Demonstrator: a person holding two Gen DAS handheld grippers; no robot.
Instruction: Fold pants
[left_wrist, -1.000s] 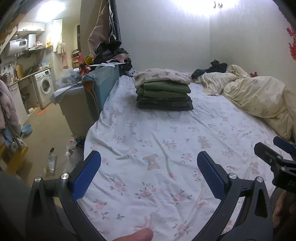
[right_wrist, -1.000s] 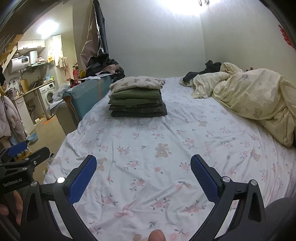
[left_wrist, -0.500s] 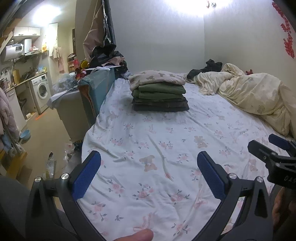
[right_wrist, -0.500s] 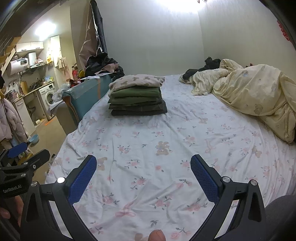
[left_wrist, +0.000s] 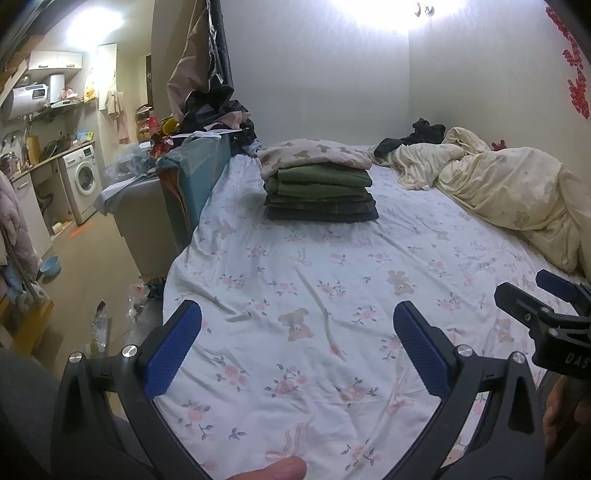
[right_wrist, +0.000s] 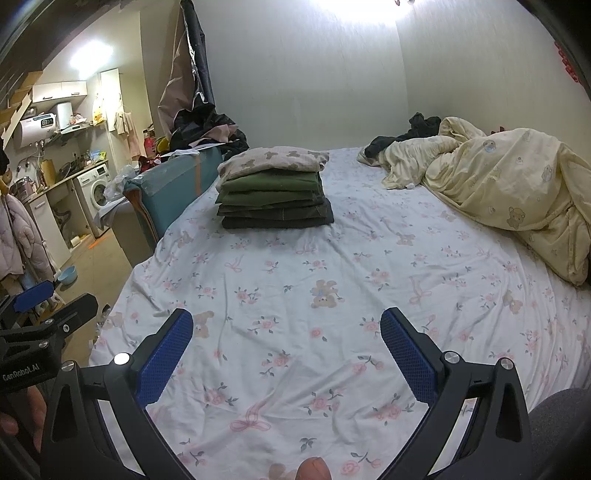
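Note:
A stack of folded pants (left_wrist: 319, 186) (right_wrist: 275, 192), green and dark with a bear-print one on top, sits at the far left side of the bed (left_wrist: 303, 280) (right_wrist: 332, 266). My left gripper (left_wrist: 297, 341) hovers open over the near floral sheet, holding nothing. Over the sheet a little to its right, my right gripper (right_wrist: 286, 341) is open too and empty. Each gripper shows at the edge of the other's view. Both are well short of the stack.
A crumpled cream duvet (left_wrist: 517, 195) (right_wrist: 509, 192) and dark clothes (left_wrist: 417, 136) fill the bed's far right. A teal padded box (left_wrist: 192, 177) piled with clutter stands against the bed's left side. The floor (left_wrist: 81, 266), a washing machine (left_wrist: 83, 177) and a blue bowl lie left.
Both grippers have tilted and drifted slightly, so the stack sits a little lower and closer in view. Jaws stay open; nothing was picked up.

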